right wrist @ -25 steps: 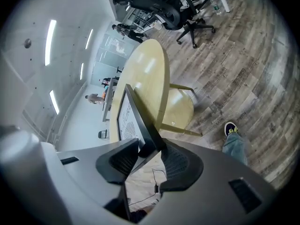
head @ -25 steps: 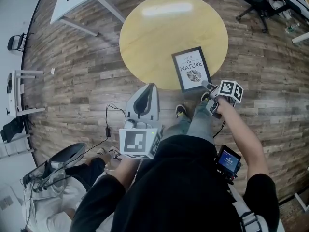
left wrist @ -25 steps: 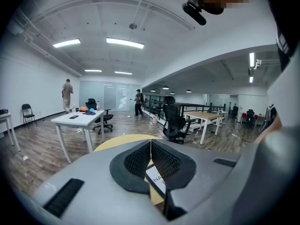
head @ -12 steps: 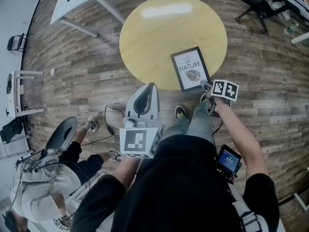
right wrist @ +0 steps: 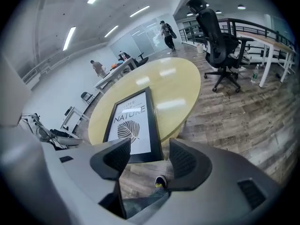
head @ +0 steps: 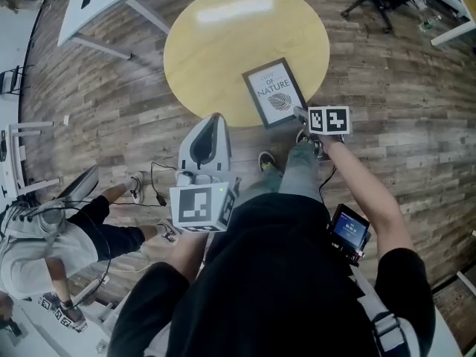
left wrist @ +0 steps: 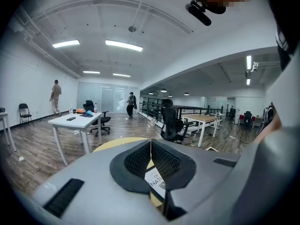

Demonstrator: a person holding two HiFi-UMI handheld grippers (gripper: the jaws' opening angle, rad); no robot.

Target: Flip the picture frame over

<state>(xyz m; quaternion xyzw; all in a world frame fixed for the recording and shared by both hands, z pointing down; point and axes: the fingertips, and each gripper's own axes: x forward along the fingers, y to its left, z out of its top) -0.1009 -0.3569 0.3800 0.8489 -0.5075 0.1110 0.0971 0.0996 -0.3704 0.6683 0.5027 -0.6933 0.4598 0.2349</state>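
Right tongs [right wrist: 149, 147] have rolled, opening empty by the picture frame [right wrist: 133, 121] — left tongs [left wrist: 150, 146], in their view, pressed together.

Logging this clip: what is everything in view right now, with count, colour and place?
Picture frame: one, black, white print face up, round table's near edge.
Round table: one, yellow, centre.
White table: one, far left.
Office chairs: at least two, black, far side.
Other people: three; one low at left, two far off.
Screen device: one, black, wearer's hip.
Left gripper: grey, jaws together, empty.
Right gripper: grey, jaws opening at the frame's near corner, not pressing.
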